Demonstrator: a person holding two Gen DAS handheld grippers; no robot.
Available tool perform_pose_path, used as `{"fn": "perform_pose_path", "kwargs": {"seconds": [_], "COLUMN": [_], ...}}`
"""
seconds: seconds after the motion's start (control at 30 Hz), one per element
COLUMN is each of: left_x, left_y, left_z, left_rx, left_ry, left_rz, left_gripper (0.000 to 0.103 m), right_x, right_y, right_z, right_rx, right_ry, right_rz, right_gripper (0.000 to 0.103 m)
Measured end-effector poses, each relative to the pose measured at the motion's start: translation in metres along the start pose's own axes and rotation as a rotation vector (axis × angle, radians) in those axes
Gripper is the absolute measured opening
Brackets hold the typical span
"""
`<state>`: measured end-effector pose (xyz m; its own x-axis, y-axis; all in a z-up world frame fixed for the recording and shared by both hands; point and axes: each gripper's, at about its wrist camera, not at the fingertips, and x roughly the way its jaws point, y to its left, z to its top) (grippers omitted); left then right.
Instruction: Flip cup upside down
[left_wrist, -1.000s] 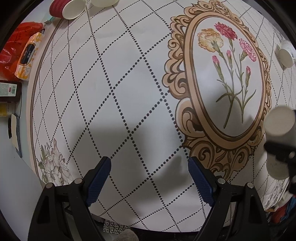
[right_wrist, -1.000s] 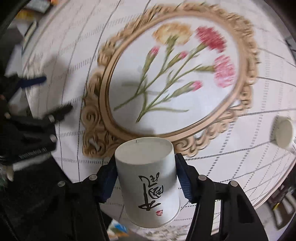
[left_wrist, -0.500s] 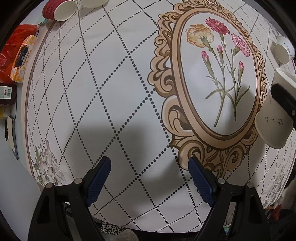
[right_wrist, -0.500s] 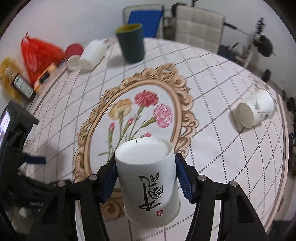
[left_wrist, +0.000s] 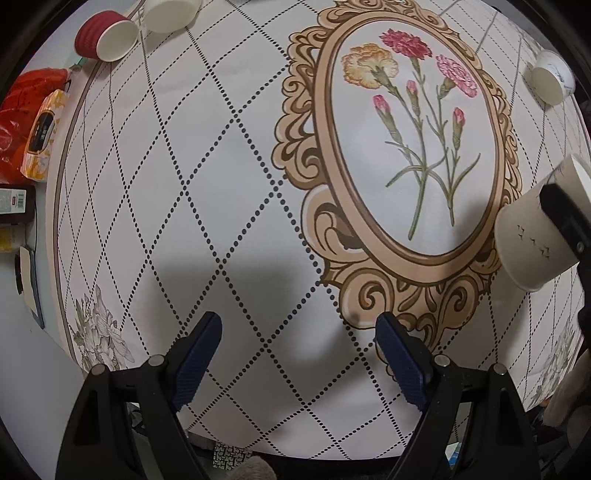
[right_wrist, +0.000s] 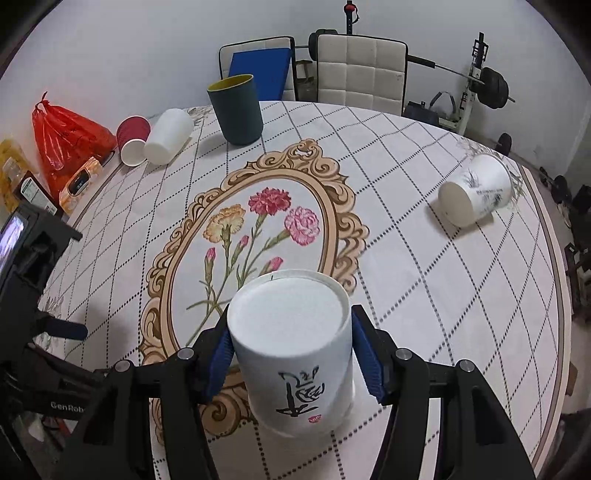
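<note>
The white cup (right_wrist: 291, 350) with black brush lettering sits between the blue pads of the right gripper (right_wrist: 291, 354), base up and mouth down, at the near end of the ornate flower frame (right_wrist: 255, 236) printed on the tablecloth (right_wrist: 424, 280). Compared with one second ago, the right wrist view has swung from a steep look down at the cloth to a level look across the table, and the cup now appears lowered, with its rim at or just above the cloth. This indicates that the inversion is essentially complete and that set-down and release remain. The right fingers are clamped on the cup walls. The left gripper (left_wrist: 299, 354) hovers over the cloth with fingers apart and nothing between them; it has shifted little over the same interval. Contact between rim and cloth cannot be confirmed, because the cup body hides the rim's far side. In the left wrist view the cup (left_wrist: 532, 240) is cut off at the frame edge and partly covered by a black finger.
</note>
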<state>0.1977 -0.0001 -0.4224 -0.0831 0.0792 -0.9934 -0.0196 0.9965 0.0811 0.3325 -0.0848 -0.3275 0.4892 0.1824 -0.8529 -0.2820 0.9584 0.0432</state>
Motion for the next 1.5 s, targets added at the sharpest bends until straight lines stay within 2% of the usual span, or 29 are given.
{"fn": "perform_pose_path", "kwargs": {"seconds": [0.23,0.3,0.43,0.5,0.67,0.87,1.03,1.17,1.5], "left_x": [-0.011,-0.014,-0.024,-0.032,-0.065,-0.133,-0.180,-0.216,-0.303], "left_y": [-0.007,-0.008,-0.013,-0.016,-0.025,-0.031,-0.013,-0.011,-0.009], "left_z": [-0.009,-0.012,-0.015,-0.014,-0.023,-0.046,-0.069,-0.090,-0.147], "left_rx": [0.016,0.018,0.027,0.031,0.059,0.101,0.122,0.133,0.121], "left_ry": [-0.018,-0.021,-0.035,-0.048,-0.115,-0.266,-0.366,-0.446,-0.548], "left_rz": [0.003,0.002,0.007,0.007,0.003,-0.021,-0.053,-0.061,-0.101], "left_gripper": [0.085,0.085,0.085,0.085,0.085,0.085,0.085,0.085,0.085], "right_x": [0.000,-0.002,-0.007,-0.012,-0.037,-0.097,-0.159,-0.205,-0.335], "right_y": [-0.003,-0.004,-0.003,-0.004,-0.007,-0.012,-0.005,0.003,0.018], "right_z": [-0.014,-0.016,-0.017,-0.016,-0.012,-0.009,-0.013,-0.020,-0.022], "right_rx": [0.021,0.024,0.032,0.055,0.136,0.281,0.339,0.371,0.372], "right_ry": [0.052,0.052,0.063,0.081,0.103,0.119,0.102,0.074,-0.026], "right_rz": [-0.018,-0.024,-0.033,-0.040,-0.069,-0.184,-0.270,-0.277,-0.301], "right_gripper": [0.064,0.076,0.086,0.095,0.097,0.098,0.098,0.098,0.098]}}
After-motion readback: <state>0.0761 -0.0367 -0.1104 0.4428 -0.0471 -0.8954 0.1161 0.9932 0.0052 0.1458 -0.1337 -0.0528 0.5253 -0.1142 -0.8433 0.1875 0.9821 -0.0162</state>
